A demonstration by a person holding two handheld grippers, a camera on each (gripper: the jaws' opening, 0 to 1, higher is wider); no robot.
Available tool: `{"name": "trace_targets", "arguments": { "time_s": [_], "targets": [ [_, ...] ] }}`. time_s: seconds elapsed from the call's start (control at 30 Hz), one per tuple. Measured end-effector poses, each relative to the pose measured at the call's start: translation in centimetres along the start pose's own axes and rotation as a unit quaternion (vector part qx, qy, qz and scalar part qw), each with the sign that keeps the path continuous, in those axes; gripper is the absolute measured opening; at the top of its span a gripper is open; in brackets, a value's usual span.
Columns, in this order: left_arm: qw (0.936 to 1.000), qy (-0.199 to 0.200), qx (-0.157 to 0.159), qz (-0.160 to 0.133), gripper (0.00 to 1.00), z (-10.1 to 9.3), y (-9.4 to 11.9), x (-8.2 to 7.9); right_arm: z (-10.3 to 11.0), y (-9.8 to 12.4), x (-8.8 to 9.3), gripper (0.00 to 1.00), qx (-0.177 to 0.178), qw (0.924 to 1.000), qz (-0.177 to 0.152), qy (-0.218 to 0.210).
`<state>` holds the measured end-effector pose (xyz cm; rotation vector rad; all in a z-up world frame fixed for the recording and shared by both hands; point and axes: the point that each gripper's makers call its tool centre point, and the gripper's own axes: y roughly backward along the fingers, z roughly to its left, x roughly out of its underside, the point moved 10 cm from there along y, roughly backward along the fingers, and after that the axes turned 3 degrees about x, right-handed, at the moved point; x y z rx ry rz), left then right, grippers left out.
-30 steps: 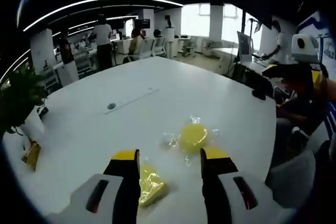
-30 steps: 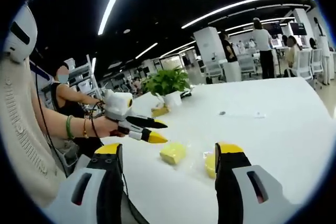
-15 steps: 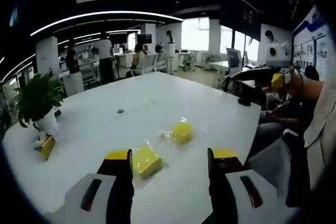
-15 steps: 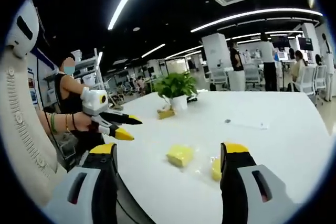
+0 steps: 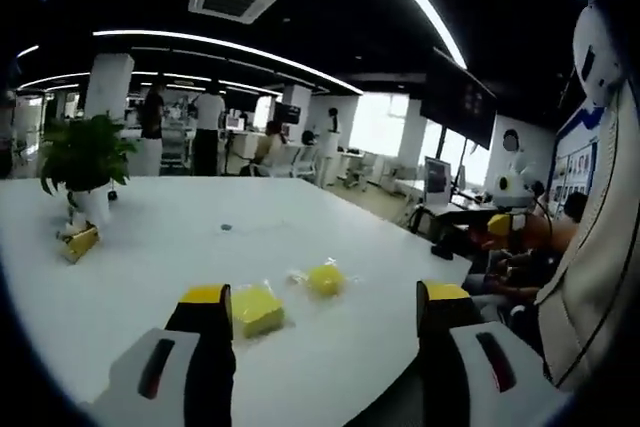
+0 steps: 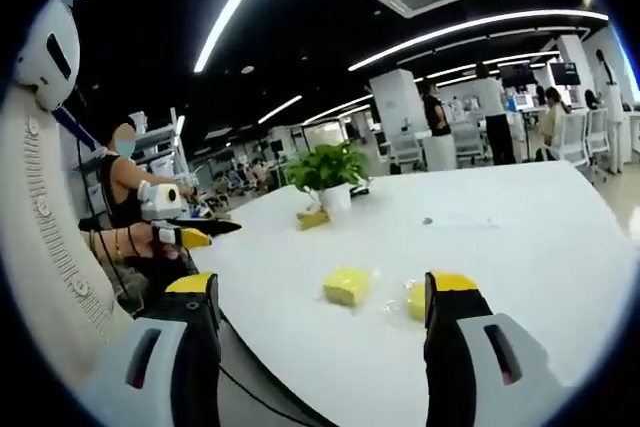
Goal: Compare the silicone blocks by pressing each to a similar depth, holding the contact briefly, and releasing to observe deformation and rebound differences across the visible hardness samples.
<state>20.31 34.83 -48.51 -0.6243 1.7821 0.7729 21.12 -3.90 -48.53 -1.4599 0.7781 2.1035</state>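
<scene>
Two yellow silicone blocks in clear wrap lie on the white table. The square block sits just past my left gripper's left jaw, and the round block lies beyond it. My left gripper is open, empty, and back near the table's edge. In the right gripper view the square block lies between the jaws' lines, farther out. The round block is partly hidden by the right jaw. My right gripper is open and empty. The left gripper hovers off the table's left edge.
A potted plant and a small gold object stand at the table's far left. A small dark disc is set in the tabletop. A seated person is beside the table. People and chairs fill the office behind.
Both grippers have pulled back and up from the blocks, which now look smaller and farther off. In the right gripper view the left gripper has moved left, off the table.
</scene>
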Motion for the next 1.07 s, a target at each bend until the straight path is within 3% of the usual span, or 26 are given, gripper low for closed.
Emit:
{"name": "trace_targets", "arguments": {
  "time_s": [0.43,1.07],
  "targets": [
    [0.9993,0.034,-0.016,-0.005,0.79,-0.3,0.6,0.9,-0.4,0.7,1.7,0.80,0.028,0.9994,0.014,-0.015],
    [0.9967,0.072,-0.032,-0.020,0.76,1.2,0.2,1.0,-0.4,-0.3,1.6,0.77,0.017,0.9996,0.018,-0.012]
  ]
}}
